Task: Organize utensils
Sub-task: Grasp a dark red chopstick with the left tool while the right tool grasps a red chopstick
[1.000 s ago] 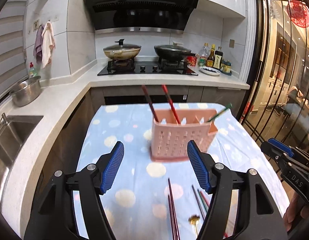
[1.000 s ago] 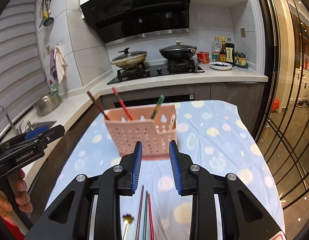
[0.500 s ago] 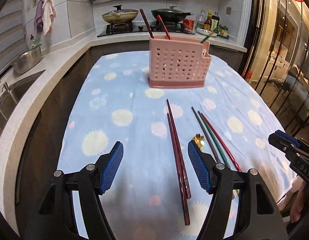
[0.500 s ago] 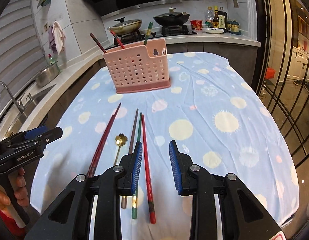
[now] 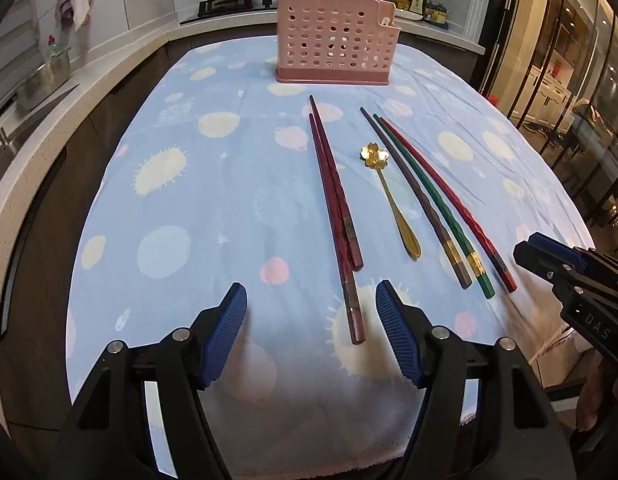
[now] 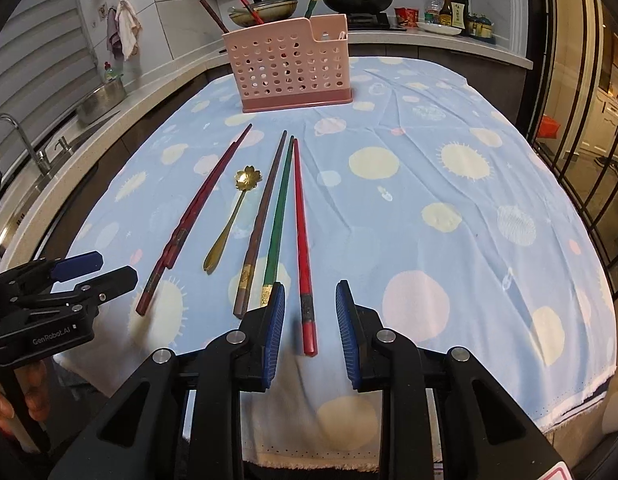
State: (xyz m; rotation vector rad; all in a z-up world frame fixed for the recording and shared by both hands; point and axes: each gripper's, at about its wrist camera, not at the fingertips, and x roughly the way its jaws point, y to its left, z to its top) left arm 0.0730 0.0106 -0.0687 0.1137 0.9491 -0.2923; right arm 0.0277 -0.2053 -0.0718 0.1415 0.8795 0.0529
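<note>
Table draped in a pale blue tablecloth (image 5: 213,200) printed with yellow, pink and white dots and suns; cloth hung over the near edge. Pink perforated utensil caddy (image 5: 335,42) stood upright at the far end of the table, with a dark brown, a red and a green chopstick leaning out of its top in the right wrist view. Left gripper (image 5: 311,334) hovered low over the near edge, jaws spread wide, nothing between the blue pads; the butt end of one of the dark red chopstick pair (image 5: 336,208) lay on the cloth in the gap ahead of it. Right gripper (image 6: 310,322) likewise released, jaws apart, straddling the butt end of the single red chopstick (image 6: 302,236) without touching it, as far as could be told. Just left of that red stick lay a green chopstick (image 6: 278,216), then a brown chopstick (image 6: 262,216), the three fanned close together, tips pointing toward the caddy. Between the brown stick and the dark red pair rested a small gold spoon (image 5: 389,196) with a flower-shaped bowl, bowl end toward the caddy.
</note>
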